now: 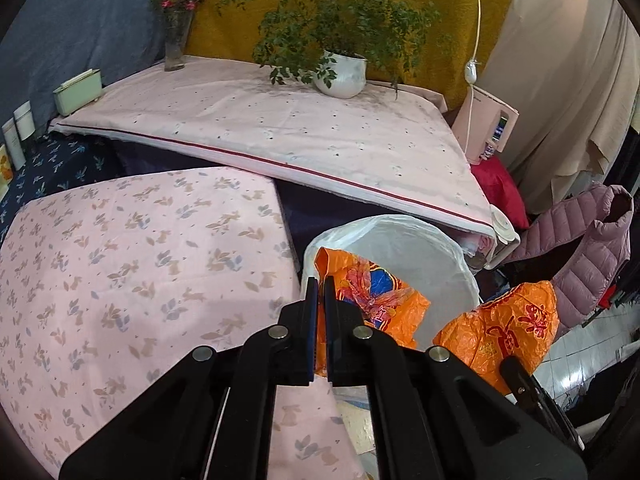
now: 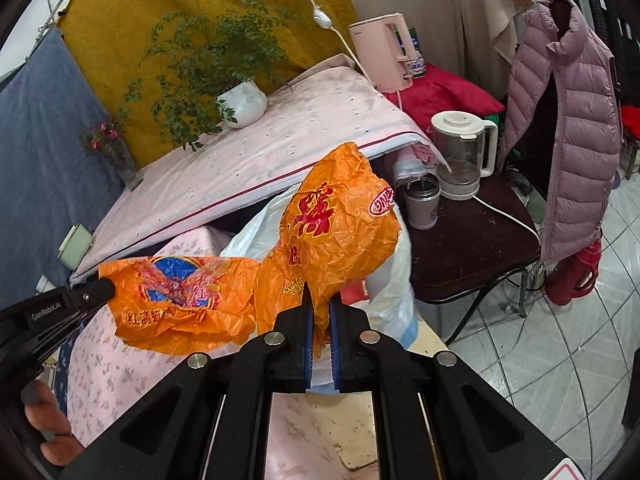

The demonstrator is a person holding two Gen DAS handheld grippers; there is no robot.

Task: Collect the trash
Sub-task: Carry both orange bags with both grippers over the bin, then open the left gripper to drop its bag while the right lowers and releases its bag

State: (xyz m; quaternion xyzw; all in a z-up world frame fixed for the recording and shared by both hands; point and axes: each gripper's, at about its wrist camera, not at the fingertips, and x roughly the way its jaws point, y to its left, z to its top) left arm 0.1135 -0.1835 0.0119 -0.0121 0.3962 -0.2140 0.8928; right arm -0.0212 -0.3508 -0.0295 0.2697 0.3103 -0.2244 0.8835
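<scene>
Cluttered bedroom corner, pink rabbit-print sheet [image 1: 132,264] below. Left gripper [image 1: 321,280] and right gripper [image 2: 320,300] both clamped on orange plastic bag [image 2: 336,216], held over white-lined bin [image 1: 404,248]. Risk: thin film tearing or slipping, dropping beside bin.

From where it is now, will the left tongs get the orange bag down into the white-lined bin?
Probably yes. The left tongs grip one end of the orange bag right above the bin, whose mouth is open. The catch: the right tongs clamp the other end, so both must lower together.
</scene>
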